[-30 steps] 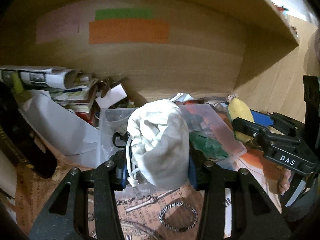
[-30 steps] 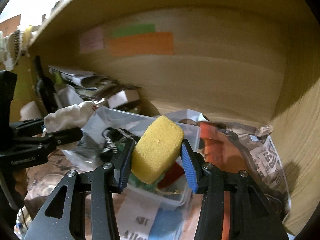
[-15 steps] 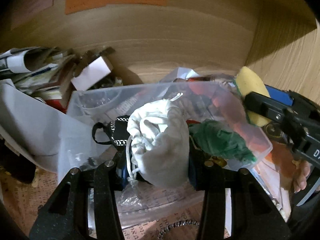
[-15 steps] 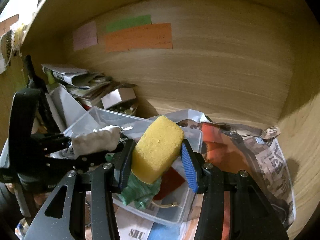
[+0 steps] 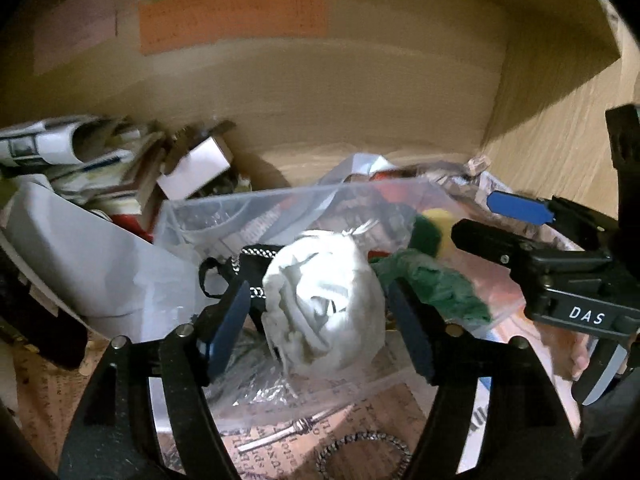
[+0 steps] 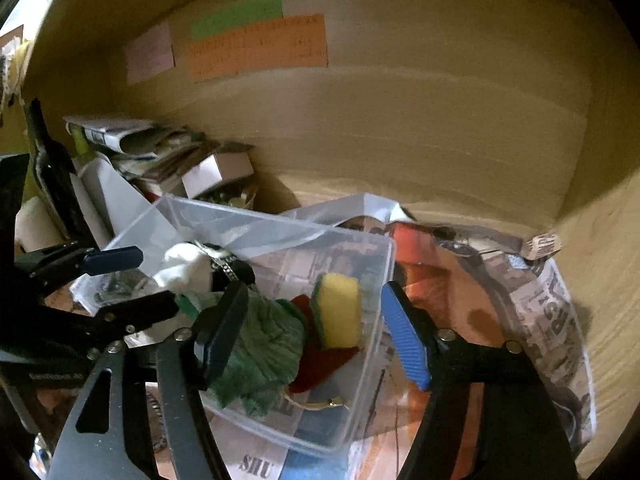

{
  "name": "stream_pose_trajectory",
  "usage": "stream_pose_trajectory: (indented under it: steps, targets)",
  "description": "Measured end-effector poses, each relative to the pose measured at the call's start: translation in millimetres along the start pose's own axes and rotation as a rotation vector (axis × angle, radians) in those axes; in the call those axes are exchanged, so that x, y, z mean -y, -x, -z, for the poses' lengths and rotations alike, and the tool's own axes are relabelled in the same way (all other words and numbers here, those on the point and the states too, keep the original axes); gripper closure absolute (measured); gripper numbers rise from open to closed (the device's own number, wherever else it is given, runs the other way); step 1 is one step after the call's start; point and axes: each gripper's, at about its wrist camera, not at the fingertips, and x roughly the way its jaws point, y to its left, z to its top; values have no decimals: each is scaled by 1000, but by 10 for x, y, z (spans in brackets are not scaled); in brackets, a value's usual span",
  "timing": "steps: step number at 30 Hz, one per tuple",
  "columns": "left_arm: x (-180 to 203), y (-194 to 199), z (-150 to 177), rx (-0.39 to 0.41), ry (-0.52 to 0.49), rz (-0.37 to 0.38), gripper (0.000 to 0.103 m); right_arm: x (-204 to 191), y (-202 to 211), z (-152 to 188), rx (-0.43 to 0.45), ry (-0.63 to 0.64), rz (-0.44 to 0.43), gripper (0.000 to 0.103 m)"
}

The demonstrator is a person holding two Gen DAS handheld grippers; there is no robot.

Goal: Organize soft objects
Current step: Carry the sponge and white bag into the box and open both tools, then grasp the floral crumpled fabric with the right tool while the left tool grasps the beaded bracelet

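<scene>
clear bin (image 6: 376,360) sitting near the shelf's back wall | white pouch (image 5: 326,304) lying inside, left gripper (image 5: 320,328) fingers spreading free of it | yellow sponge (image 6: 338,312) resting inside by the right rim (tilted), right gripper (image 6: 314,332) fingers spreading wide

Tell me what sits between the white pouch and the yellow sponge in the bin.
A green cloth lies between white pouch and yellow sponge, shown in the right wrist view.

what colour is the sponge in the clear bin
Yellow with a green scrub layer on one side; the sponge shows best in the right wrist view.
</scene>
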Motion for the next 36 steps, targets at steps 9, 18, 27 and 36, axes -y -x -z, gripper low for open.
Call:
stream_pose_trajectory:
  steps: [9,18,27,36]
  targets:
    - [112,755,103,150,-45,-12,11,-181,611,56,120,41,2,20]
    - [207,1147,500,179,-64,-12,1,-326,992,491,124,25,-2,16]
    - [186,954,1011,34,-33,-7,1,-457,934,1085,-16,17,-15,16]
    - [194,467,1298,-134,-17,11,1,-510,685,1473,-153,-20,-69,16]
